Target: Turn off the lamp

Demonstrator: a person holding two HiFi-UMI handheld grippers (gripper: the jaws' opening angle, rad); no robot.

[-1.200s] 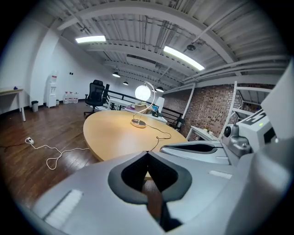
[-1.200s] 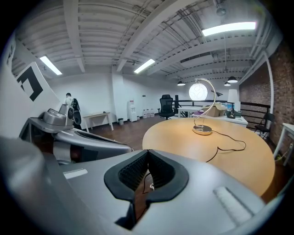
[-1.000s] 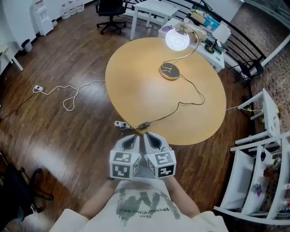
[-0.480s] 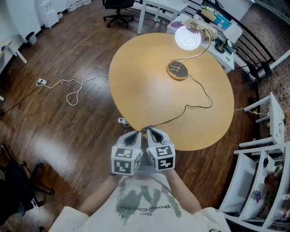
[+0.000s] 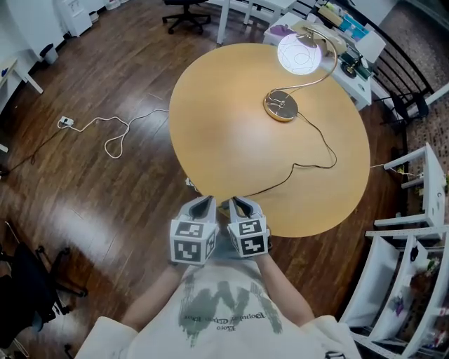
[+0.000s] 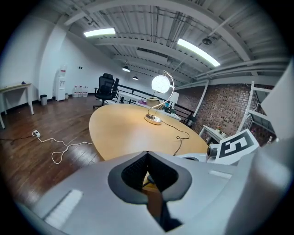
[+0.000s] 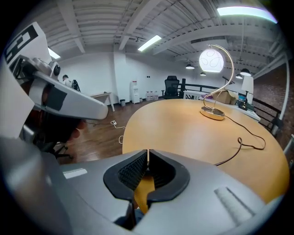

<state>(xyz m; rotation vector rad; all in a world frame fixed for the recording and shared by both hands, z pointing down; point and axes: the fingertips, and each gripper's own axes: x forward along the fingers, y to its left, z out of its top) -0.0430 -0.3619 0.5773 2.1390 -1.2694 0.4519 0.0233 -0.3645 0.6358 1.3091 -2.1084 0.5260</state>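
Note:
The lamp stands at the far side of the round wooden table [image 5: 231, 119]. It is lit, with a glowing round head [image 5: 299, 53] on a curved gold stem and a round gold base [image 5: 280, 106]. Its black cord [image 5: 312, 151] snakes from the base to the table's near edge. My left gripper [image 5: 203, 205] and right gripper [image 5: 240, 205] are side by side at that near edge, both shut and holding nothing. The left gripper view shows the lamp head [image 6: 161, 83] and base [image 6: 153, 120] far beyond the shut jaws. The right gripper view shows the lamp head [image 7: 211, 60] and base [image 7: 212, 114] far off too.
A white cable [image 5: 112, 137] loops on the wooden floor left of the table. A black office chair [image 5: 186, 14] and a cluttered white desk [image 5: 344, 38] stand behind it. White racks [image 5: 414, 231] stand at the right, and a dark chair [image 5: 28, 294] at lower left.
The view has drawn nearer the table and the lamp has slid up and right in it. Both grippers stay shut together at the near edge. The lamp stays lit.

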